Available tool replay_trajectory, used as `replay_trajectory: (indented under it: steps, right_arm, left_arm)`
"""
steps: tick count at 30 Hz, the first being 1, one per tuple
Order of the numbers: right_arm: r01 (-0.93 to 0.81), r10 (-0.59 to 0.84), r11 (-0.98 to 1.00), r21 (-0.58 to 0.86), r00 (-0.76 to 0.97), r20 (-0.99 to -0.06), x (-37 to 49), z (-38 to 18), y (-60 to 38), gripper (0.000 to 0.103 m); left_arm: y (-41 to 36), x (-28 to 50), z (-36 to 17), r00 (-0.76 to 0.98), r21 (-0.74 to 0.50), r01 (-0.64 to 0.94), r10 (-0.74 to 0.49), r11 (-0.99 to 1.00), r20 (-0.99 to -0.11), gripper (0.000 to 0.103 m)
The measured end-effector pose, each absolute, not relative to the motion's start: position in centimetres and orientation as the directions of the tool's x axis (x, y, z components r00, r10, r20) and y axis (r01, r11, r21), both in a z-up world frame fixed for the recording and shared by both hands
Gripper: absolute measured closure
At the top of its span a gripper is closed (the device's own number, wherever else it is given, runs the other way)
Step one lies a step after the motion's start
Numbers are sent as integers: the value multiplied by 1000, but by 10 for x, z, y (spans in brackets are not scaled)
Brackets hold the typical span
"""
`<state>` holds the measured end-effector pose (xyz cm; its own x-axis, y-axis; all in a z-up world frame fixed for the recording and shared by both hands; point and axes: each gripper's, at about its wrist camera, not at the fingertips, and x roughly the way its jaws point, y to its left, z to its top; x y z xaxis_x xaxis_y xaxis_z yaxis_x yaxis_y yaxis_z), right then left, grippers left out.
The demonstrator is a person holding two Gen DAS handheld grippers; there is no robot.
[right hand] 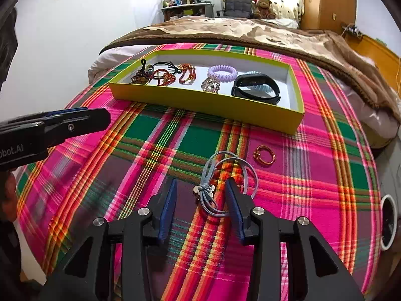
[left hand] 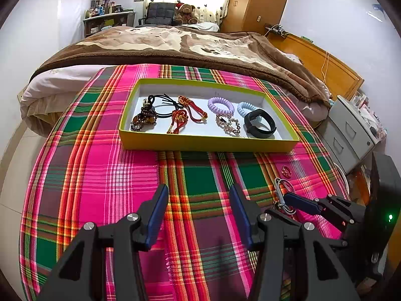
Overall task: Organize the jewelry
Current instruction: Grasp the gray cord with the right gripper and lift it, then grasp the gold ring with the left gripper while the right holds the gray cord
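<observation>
Pink-and-green plaid cloth [right hand: 140, 155] is being used as work surface. Grey-blue looped cord bracelet [right hand: 225, 175] is being straddled by the wide-open right gripper [right hand: 200, 208], beside a copper ring [right hand: 263, 155]. Left gripper [left hand: 198, 215] is being held wide, empty. Yellow-rimmed shallow tray [left hand: 208, 144] is lying beyond.

Left gripper [left hand: 198, 213]: black plastic frame w/ triangular cut-outs, round silver screw heads seen at each finger joint. Fingers [left hand: 156, 215] faced w/ dark blue ribbed pads. Right gripper [right hand: 200, 205]: same build, black frame, silver screws, blue pads. White lettering "obot.AI" printed on side of left gripper body, seen mirrored in right wrist view. Green LED lit on black housing behind right gripper.
</observation>
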<state>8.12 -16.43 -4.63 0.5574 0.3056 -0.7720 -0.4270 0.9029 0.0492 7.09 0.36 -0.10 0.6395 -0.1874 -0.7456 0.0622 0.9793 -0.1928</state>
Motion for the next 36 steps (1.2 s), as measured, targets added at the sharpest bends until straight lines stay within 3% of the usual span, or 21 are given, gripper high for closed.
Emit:
replay_trajectory:
  steps: [3,20,36]
  right_arm:
    - [-430,287,902,22,561,-776,79,-47,-161,85]
    - [-322,300,942,95,679,-670,60,-7,-233,86]
    - [-230,248,966,115,709,-660,68,-4,-285,86]
  left_arm:
    - [0,72,-2,634,-192,66,-190,979,-750,51]
    - [-55,87,0,612,-191,169,-255,967,-749,51]
    - [-130,120,-24,545,-107,339,-288,935,-788,51]
